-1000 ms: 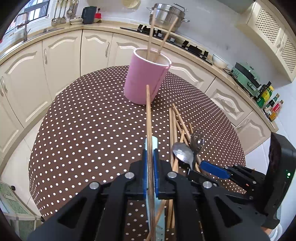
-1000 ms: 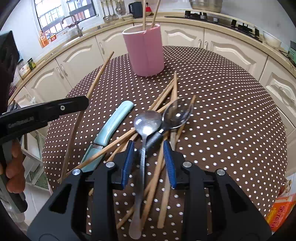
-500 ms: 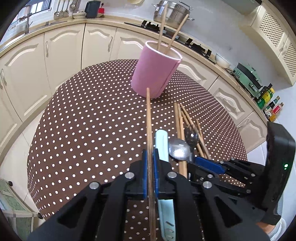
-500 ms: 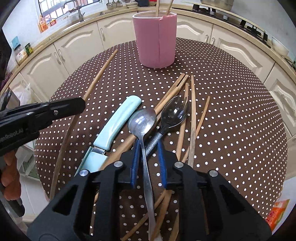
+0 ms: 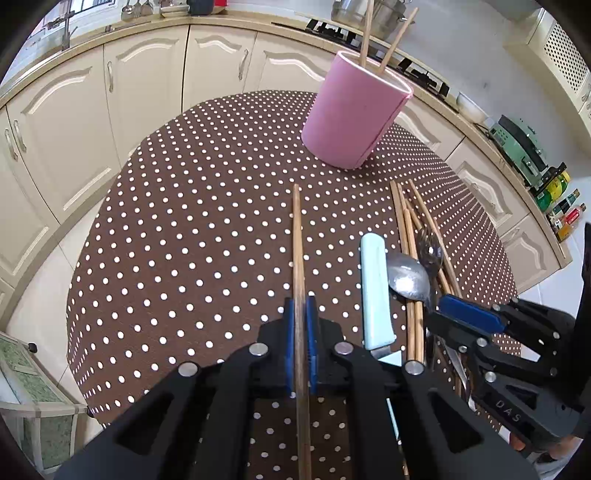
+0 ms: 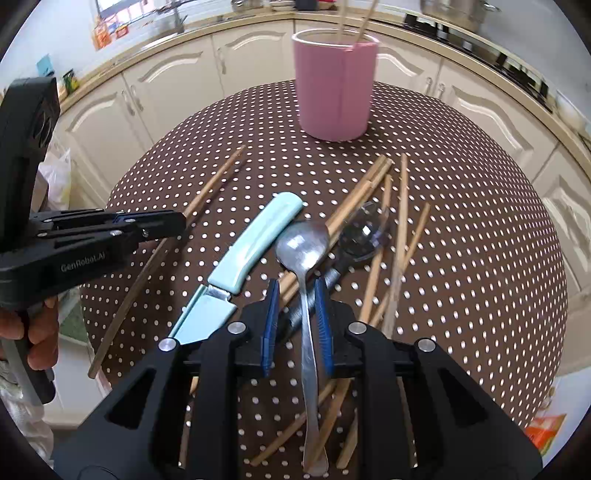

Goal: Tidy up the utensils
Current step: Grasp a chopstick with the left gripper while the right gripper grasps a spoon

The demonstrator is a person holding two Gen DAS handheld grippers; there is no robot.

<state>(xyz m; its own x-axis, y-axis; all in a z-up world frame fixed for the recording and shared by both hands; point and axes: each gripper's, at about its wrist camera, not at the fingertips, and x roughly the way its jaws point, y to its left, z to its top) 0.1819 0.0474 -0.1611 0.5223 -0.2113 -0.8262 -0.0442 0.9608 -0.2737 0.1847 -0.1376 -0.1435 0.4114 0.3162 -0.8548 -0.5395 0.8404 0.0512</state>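
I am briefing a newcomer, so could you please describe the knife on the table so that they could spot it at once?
Start at the tall pink cylindrical holder on the brown polka-dot round table, then look toward the pile of wooden chopsticks. On its left lies the pale blue-handled knife, beside a silver metal spoon; it is the only pastel, broad-handled piece there.

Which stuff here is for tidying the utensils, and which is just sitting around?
For the job: chopstick in the left gripper, spoon, knife, loose chopsticks, pink holder.

Just around: pot, bowl, bottles.
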